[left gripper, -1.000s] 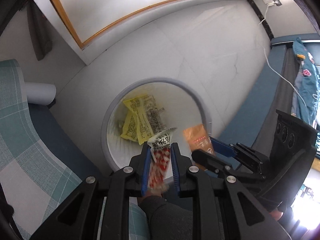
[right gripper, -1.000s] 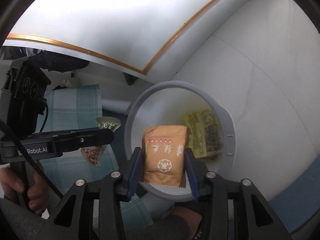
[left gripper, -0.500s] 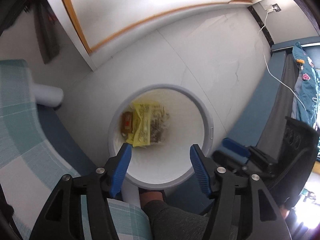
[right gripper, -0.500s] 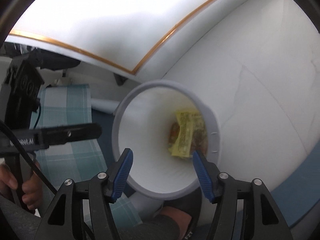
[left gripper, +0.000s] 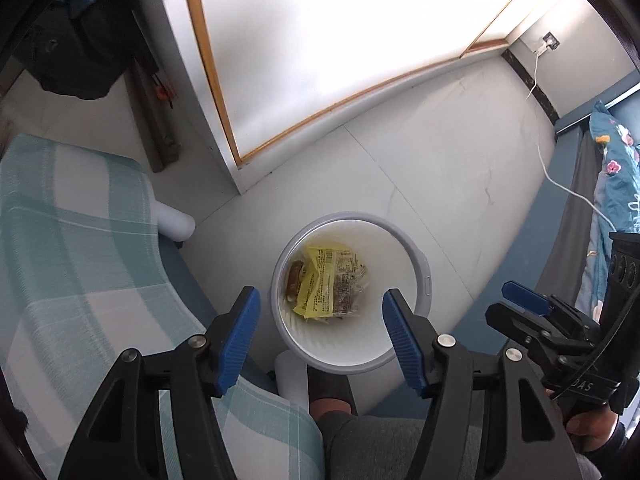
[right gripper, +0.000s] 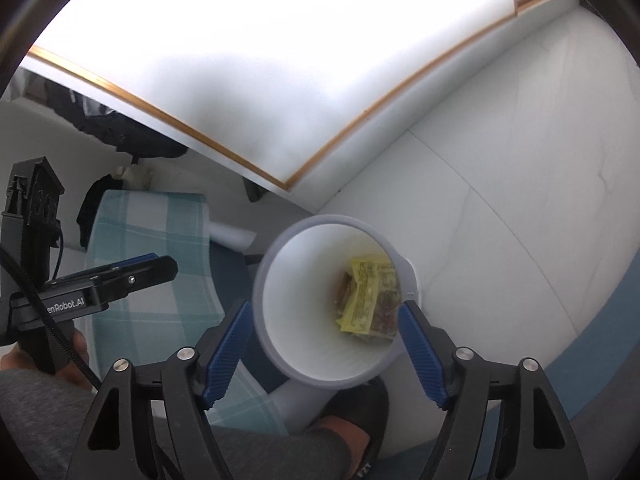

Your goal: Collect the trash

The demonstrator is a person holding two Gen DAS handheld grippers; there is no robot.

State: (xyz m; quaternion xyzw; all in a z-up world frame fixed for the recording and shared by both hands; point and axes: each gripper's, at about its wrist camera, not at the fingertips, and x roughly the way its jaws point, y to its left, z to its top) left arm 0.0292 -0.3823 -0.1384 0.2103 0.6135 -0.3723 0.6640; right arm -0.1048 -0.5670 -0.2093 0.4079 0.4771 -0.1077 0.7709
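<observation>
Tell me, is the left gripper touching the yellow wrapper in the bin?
Apart. In the left wrist view the left gripper is open and empty, while the yellow wrapper lies at the bottom of the bin, well below it.

The floor (left gripper: 420, 168) ahead of the gripper is pale, glossy tile with thin joints and faint veining. Beyond it stands a white panel (left gripper: 340, 28) framed in light wood trim (left gripper: 208, 64), washed out by strong light. To the gripper's left lies a teal-and-white checked cushion (left gripper: 72, 248) on a blue base. Farther left, dark clothing (left gripper: 80, 36) hangs in a dim corner. To the right runs a blue bed edge (left gripper: 516, 256) with floral bedding (left gripper: 616, 184), and a white cable (left gripper: 560, 180) trails from a wall socket (left gripper: 549, 41).
</observation>
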